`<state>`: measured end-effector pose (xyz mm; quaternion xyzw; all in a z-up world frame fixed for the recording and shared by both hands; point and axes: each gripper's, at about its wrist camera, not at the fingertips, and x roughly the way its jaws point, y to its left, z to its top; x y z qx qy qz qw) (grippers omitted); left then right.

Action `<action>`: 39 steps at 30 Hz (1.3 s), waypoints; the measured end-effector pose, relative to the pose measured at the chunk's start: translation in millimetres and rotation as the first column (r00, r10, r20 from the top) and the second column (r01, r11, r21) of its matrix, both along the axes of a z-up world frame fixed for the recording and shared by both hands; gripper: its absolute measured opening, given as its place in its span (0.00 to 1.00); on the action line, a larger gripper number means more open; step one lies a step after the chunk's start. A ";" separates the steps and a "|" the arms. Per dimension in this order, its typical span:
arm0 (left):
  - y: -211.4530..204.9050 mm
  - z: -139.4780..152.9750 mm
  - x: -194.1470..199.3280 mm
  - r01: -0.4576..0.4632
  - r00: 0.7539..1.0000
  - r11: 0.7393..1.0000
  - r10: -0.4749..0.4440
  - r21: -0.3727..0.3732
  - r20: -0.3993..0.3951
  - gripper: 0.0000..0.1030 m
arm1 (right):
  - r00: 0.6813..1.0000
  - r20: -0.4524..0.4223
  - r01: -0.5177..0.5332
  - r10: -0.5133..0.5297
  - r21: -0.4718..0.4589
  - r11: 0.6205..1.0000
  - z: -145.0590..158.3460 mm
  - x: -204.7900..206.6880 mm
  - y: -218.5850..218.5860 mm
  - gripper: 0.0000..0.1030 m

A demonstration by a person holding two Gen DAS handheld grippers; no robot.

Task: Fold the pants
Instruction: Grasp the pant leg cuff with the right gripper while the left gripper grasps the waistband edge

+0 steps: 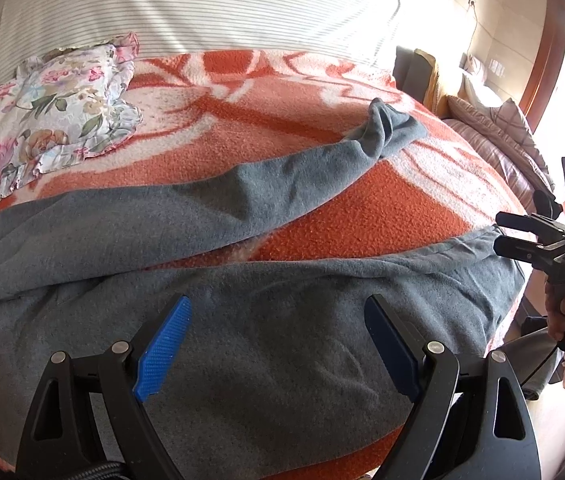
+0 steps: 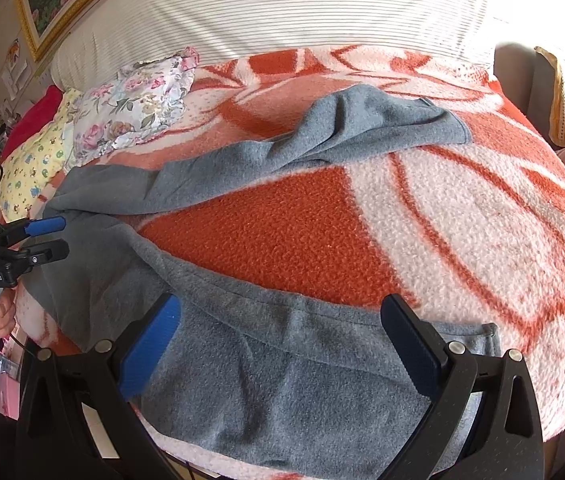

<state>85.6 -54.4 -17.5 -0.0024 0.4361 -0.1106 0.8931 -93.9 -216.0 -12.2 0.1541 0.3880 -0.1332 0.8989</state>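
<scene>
Both tools (image 1: pixel 278 346) (image 2: pixel 288 344) agape over pants (image 1: pixel 242 320) (image 2: pixel 282 380)

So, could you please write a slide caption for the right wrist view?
Open right claw above the near leg of grey pants spread on an orange blanket, left claw at their far end.

Grey pants (image 1: pixel 242 320) on an orange-and-white blanket (image 1: pixel 362 216) — floral pillow (image 1: pixel 54 120) beside.

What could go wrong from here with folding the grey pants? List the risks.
1. The far leg lies twisted and bunched at its cuff, so folding now would likely trap creases.
2. The near leg hangs over the bed edge and may slide off the fuzzy blanket.
3. Both grippers, left and right, are open over single layers and might pinch blanket too.
</scene>
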 end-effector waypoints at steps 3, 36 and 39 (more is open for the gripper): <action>0.0 -1.3 0.7 0.000 1.000 1.000 0.000 -0.003 -0.004 0.86 | 1.000 -0.004 -0.008 0.008 0.000 1.000 -1.3 1.9 1.5 0.98; -68.3 -31.9 179.0 0.364 0.930 0.918 -0.348 0.157 -0.120 0.87 | 0.963 0.004 0.271 -0.271 0.029 0.962 25.7 113.5 -238.6 0.97; -73.9 -41.4 193.1 0.398 0.915 0.901 -0.375 0.172 -0.147 0.87 | 0.958 -0.021 0.285 -0.284 0.028 0.958 16.4 134.1 -266.0 0.91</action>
